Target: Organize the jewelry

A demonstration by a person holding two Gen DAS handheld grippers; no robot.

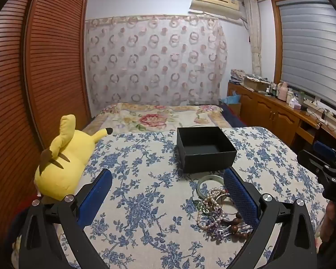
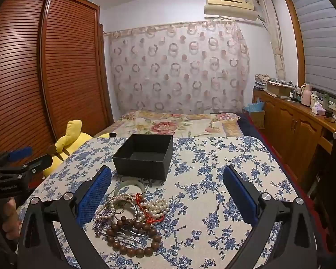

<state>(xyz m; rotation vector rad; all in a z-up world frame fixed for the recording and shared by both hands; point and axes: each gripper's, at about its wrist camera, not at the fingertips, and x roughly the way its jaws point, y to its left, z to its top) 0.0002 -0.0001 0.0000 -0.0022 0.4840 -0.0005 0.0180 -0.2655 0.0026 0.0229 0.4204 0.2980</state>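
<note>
The jewelry pile (image 2: 132, 219) lies on the blue-flowered tablecloth (image 2: 212, 190) just in front of the open black box (image 2: 144, 154), off-centre to both tools: the left gripper (image 1: 168, 192) has its jaws spread wide with nothing between them, the heap beside its right finger, and the right gripper (image 2: 168, 192) is likewise spread wide and empty, the heap by its left finger. The strands are tangled, so separate pieces are hard to tell apart beyond brown wooden beads (image 2: 134, 237), pearls and a pale bangle (image 2: 129, 187) nearest the box. A yellow plush toy (image 1: 62, 161) sits at the table's left edge, with bare cloth to the right of the pile.
</note>
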